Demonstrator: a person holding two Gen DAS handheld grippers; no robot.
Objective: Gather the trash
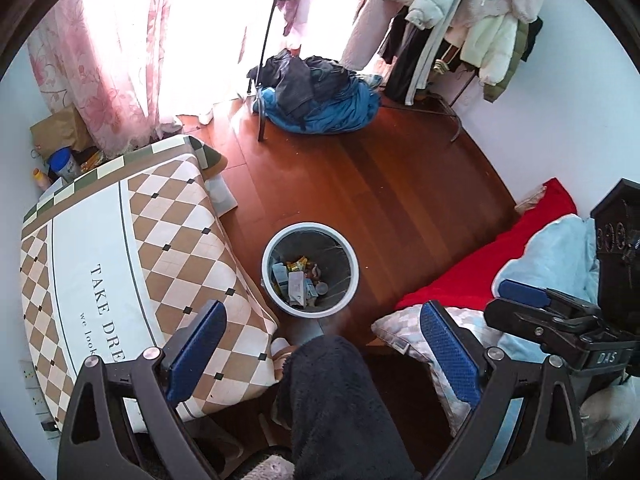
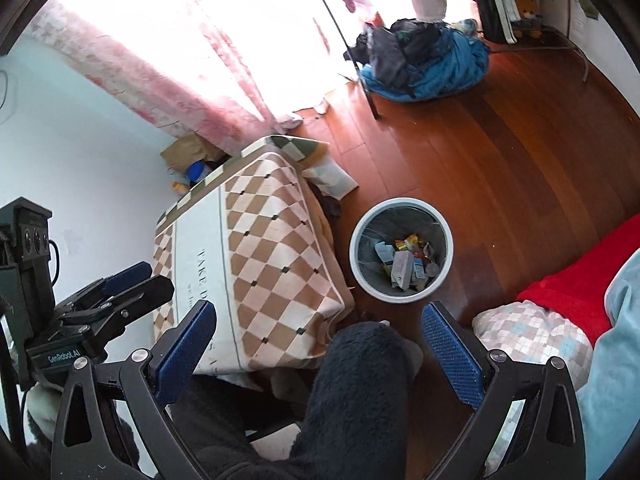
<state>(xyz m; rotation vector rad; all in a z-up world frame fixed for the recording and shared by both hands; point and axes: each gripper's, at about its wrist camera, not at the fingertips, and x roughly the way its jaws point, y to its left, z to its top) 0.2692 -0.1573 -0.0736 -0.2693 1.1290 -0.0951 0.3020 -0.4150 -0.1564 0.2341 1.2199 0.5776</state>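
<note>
Trash bin (image 1: 310, 269) holds wrappers and cartons (image 1: 298, 282). Left gripper (image 1: 324, 334) and right gripper (image 2: 320, 330): jaws spread, empty. Task appears near complete.

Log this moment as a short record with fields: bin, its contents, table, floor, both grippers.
bin: round white-rimmed trash bin standing upright on the wooden floor, beside the table
contents: cartons and wrappers lie at the bottom; well below the rim
table: checkered cloth covers it; no loose trash visible on top
floor: pile of clothes near the window
left gripper: jaws wide apart, holding nothing
right gripper: jaws wide apart, holding nothing
</note>
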